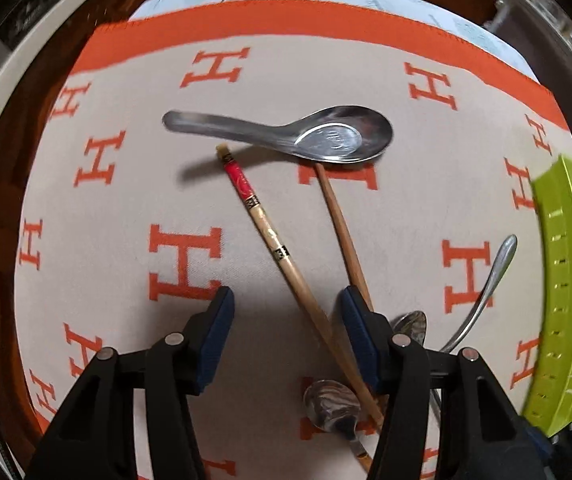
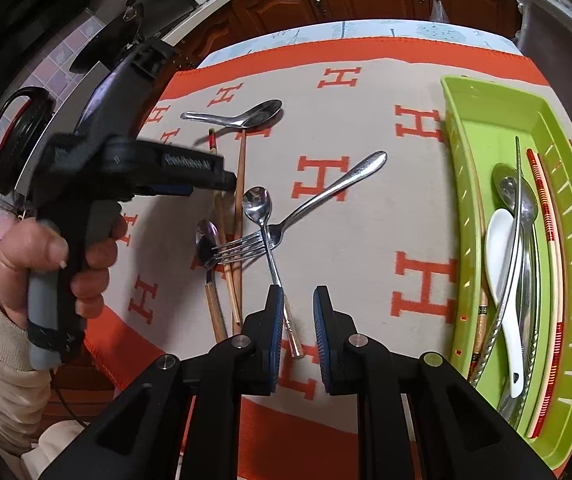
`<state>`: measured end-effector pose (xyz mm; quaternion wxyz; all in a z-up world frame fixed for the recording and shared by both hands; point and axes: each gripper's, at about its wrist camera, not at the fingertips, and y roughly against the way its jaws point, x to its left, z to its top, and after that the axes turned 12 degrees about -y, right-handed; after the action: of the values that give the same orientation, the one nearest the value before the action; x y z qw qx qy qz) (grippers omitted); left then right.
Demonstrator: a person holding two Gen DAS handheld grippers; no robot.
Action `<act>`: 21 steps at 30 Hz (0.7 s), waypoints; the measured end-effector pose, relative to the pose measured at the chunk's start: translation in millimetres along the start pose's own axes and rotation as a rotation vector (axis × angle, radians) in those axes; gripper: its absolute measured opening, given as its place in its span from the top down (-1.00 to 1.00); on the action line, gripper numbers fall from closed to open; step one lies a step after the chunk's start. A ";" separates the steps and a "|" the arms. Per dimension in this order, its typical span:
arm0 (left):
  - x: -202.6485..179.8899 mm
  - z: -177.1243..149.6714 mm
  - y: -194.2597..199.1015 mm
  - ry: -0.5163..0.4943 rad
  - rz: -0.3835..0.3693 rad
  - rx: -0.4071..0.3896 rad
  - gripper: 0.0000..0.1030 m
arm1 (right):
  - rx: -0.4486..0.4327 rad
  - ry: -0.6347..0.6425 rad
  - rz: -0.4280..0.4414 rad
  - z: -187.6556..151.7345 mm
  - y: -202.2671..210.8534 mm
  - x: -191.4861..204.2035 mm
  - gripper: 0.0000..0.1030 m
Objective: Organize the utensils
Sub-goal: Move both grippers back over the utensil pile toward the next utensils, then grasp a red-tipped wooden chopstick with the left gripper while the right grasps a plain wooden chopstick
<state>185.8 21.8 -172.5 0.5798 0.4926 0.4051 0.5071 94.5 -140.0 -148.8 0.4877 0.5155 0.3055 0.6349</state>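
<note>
Nearest the left wrist camera, the left gripper [image 1: 286, 300] points steeply down at the cloth [image 1: 126, 208], its 2 blue-padded jaws apart with nothing pressed between them; a pale chopstick with a red end [image 1: 264, 232] runs diagonally through the gap, apart from both pads, and a plain brown chopstick [image 1: 339, 232] passes just beside the right-hand pad, though whether it touches is unclear. Close under that gripper lie 2 small spoon bowls [image 1: 331, 404], and a fork handle [image 1: 493, 276] angles off toward the green tray [image 1: 565, 280] at the right edge. Farther out, a broad metal soup spoon [image 1: 286, 134] lies crosswise, its bowl over the far tip of the brown chopstick. From the right wrist camera, the right gripper [image 2: 298, 320] hangs above the cloth with its jaws parted only narrowly and empty; the handle of a small spoon [image 2: 264, 216] runs down just beside its left pad. Beyond sits the fork [image 2: 305, 204], its tines lying over a second spoon's bowl. At left, a hand [image 2: 66, 256] in a cream sleeve grips the left tool. In the tray at right lie a white ceramic spoon [image 2: 503, 264], metal utensils and chopsticks.
</note>
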 end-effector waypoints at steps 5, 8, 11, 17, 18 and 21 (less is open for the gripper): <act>-4.8 -10.8 6.0 -0.042 -0.015 -0.028 0.76 | 0.008 0.012 0.012 -3.9 -0.2 2.9 0.70; -0.1 -23.5 8.0 -0.057 -0.035 -0.031 0.81 | 0.019 0.033 0.030 -6.2 -2.2 11.5 0.70; 19.8 -42.6 11.1 -0.035 -0.063 -0.026 0.87 | 0.039 0.056 0.053 -8.2 -6.5 20.6 0.70; 50.0 -72.5 13.5 0.012 -0.130 -0.023 0.88 | 0.118 0.081 0.077 -7.5 -32.4 40.2 0.70; 55.2 -76.4 12.1 0.019 -0.140 -0.025 0.85 | 0.128 0.084 0.074 -6.9 -37.3 44.1 0.70; 66.3 -79.3 9.0 0.038 -0.181 -0.031 0.85 | 0.149 0.102 0.039 -4.9 -51.9 56.3 0.70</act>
<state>117.7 100.0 -176.6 0.6227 0.4353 0.4511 0.4682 106.0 -69.3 -176.4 0.4191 0.5231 0.3664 0.6453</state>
